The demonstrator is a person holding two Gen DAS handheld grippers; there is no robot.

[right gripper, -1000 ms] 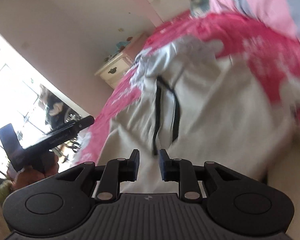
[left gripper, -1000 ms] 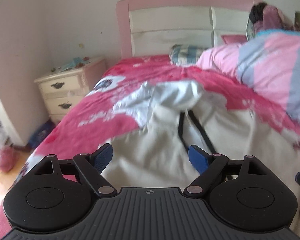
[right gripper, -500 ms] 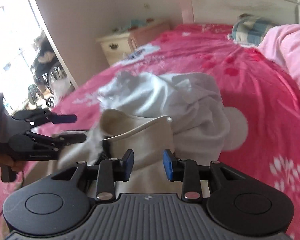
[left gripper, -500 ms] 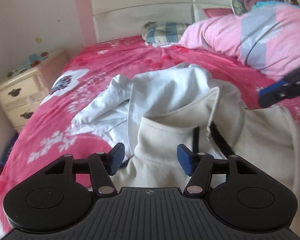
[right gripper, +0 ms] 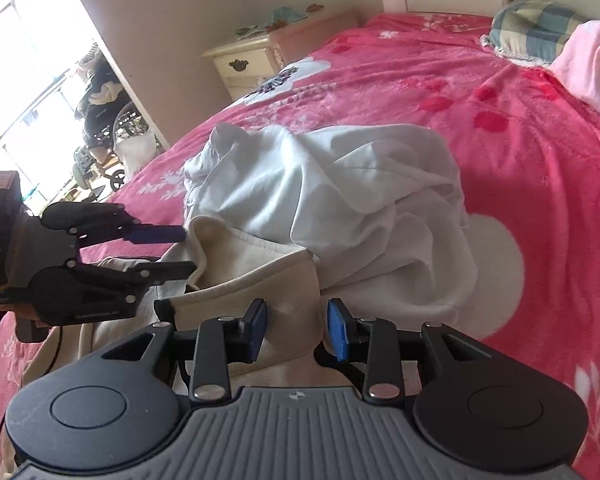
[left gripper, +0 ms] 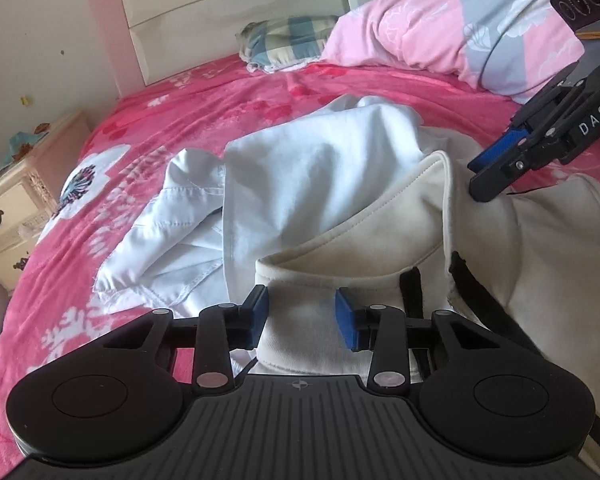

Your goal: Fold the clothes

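Pink floral bedspread (left gripper: 148, 128) covers the whole bed, with a cream nightstand (right gripper: 252, 64) off its far-left corner and a checked pillow (left gripper: 288, 40) up by the headboard. Mid-bed there's a cream garment (left gripper: 380, 240) with black straps, and a white garment (left gripper: 300, 168) bunched against its far edge, partly tucked under it.

Left gripper (left gripper: 302, 314) is spread apart, blue fingers (left gripper: 260, 308) straddling the cream garment's folded hem. The cloth sits right between the pads but they aren't clamped on it. Right gripper (right gripper: 296, 328) is the same deal, parted, with the cream hem lying between its fingers (right gripper: 338, 334) and the white garment just beyond the tips.

From the left wrist view the right gripper's tips look like they're touching the cream garment's raised edge, farther across the bed
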